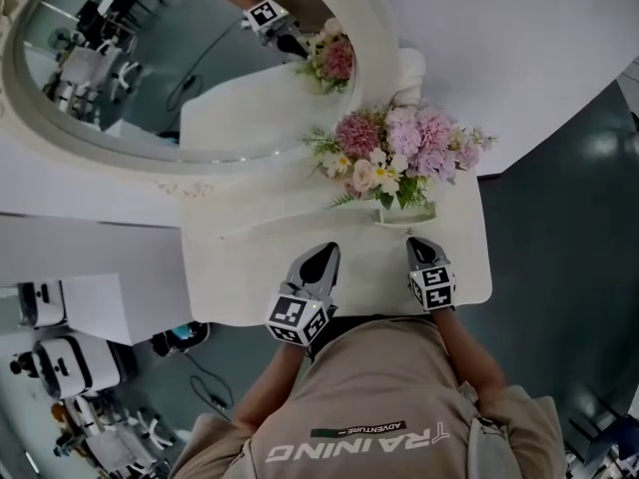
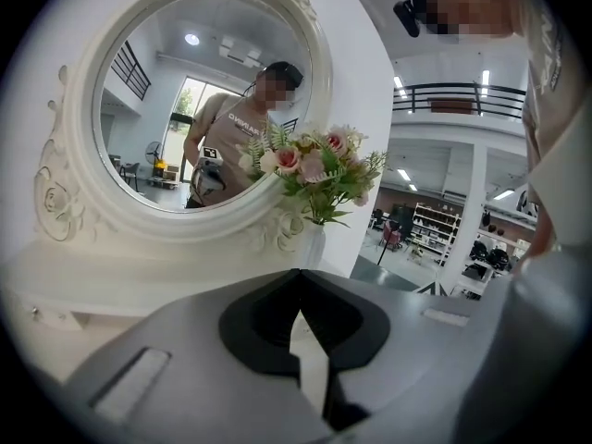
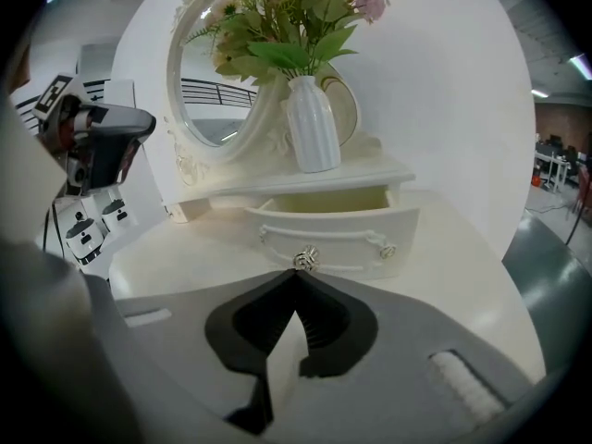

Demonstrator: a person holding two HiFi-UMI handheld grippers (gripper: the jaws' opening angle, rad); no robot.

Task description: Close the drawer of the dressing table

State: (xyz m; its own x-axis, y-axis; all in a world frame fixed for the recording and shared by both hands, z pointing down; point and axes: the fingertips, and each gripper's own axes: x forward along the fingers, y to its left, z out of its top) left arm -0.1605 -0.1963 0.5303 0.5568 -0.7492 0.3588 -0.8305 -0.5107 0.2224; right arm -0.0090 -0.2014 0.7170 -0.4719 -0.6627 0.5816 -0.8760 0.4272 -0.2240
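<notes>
The white dressing table (image 1: pixel 250 267) has a small drawer (image 3: pixel 326 229) pulled open under the mirror shelf, with a round metal knob (image 3: pixel 306 259) on its front. In the head view the open drawer (image 1: pixel 406 214) shows just below the flowers. My right gripper (image 3: pixel 296 272) is shut and empty, its tips a short way in front of the knob. In the head view this right gripper (image 1: pixel 417 244) is over the tabletop near the drawer. My left gripper (image 1: pixel 324 259) hovers beside it, also shut and empty, pointing at the mirror (image 2: pixel 199 109).
A white vase of pink flowers (image 1: pixel 404 158) stands on the shelf above the drawer. The oval mirror (image 1: pixel 170 58) fills the back left. Grey floor (image 1: pixel 559 228) drops off right of the table. White equipment (image 1: pixel 60 362) sits on the floor at left.
</notes>
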